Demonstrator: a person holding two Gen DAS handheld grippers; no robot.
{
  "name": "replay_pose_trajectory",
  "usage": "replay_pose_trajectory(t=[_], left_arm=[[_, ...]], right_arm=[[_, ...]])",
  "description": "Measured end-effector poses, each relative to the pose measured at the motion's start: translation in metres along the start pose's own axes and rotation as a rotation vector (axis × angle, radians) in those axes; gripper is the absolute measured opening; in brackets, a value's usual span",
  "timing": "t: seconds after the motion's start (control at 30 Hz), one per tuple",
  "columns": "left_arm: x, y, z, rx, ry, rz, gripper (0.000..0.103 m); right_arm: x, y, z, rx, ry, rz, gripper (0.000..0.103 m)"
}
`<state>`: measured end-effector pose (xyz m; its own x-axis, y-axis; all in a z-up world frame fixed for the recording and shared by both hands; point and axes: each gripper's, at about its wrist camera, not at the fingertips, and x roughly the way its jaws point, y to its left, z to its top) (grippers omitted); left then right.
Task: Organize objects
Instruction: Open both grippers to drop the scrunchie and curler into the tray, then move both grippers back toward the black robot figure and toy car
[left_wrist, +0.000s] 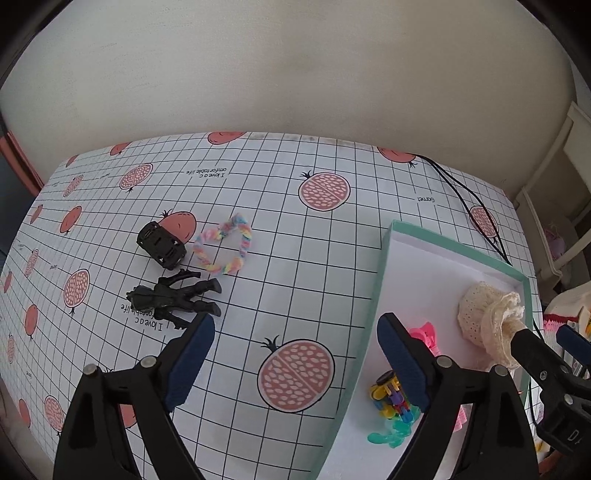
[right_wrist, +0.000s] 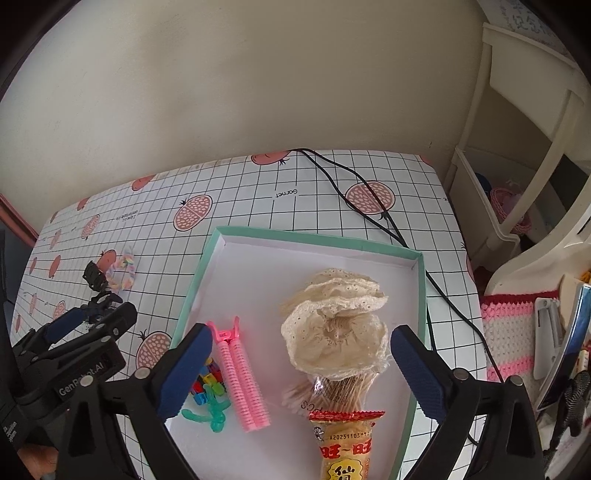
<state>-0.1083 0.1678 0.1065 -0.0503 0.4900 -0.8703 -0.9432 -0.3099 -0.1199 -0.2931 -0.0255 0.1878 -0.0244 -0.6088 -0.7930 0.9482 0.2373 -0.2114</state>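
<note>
Both tongs are spread and hold nothing: right tongs (right_wrist: 299, 369) hover over the lace scrunchie (right_wrist: 334, 334) inside the box (right_wrist: 317, 238), left tongs (left_wrist: 295, 354) over the tabletop (left_wrist: 280, 236) beside it.

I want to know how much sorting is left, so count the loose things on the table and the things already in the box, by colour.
On the table, black: 2, toy car and action figure
On the table, pastel: 1, fuzzy heart
In the box, pink: 1, clip
Cream: 1, lace cloth
Multicoloured: 1, block toy
Teal: 1, squishy toy
Packets: 2, swabs and snack
Total: 9
</note>
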Motion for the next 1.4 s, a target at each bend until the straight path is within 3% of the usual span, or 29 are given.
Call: replay_pose_trajectory(t=[0.5, 0.7, 1.07, 1.4], left_arm=[[0.003, 0.028, 0.008, -0.048, -0.016, 0.02, 0.09], [0.004, 0.059, 0.014, -0.074, -0.018, 0.043, 0.09], [0.003, 0.148, 0.015, -0.21, -0.009, 0.113, 0.09], [0.005, 0.191, 0.01, -0.29, 0.007, 0.135, 0.09]], right_arm=[[0.003, 0.008, 0.001, 0.003, -0.005, -0.018, 0.103], [-0.001, 0.021, 0.005, 0.022, -0.04, -0.006, 0.103], [0.008, 0.092, 0.008, -0.066, -0.047, 0.042, 0.103], [0.025, 0.152, 0.001, -0.131, -0.026, 0.071, 0.103]])
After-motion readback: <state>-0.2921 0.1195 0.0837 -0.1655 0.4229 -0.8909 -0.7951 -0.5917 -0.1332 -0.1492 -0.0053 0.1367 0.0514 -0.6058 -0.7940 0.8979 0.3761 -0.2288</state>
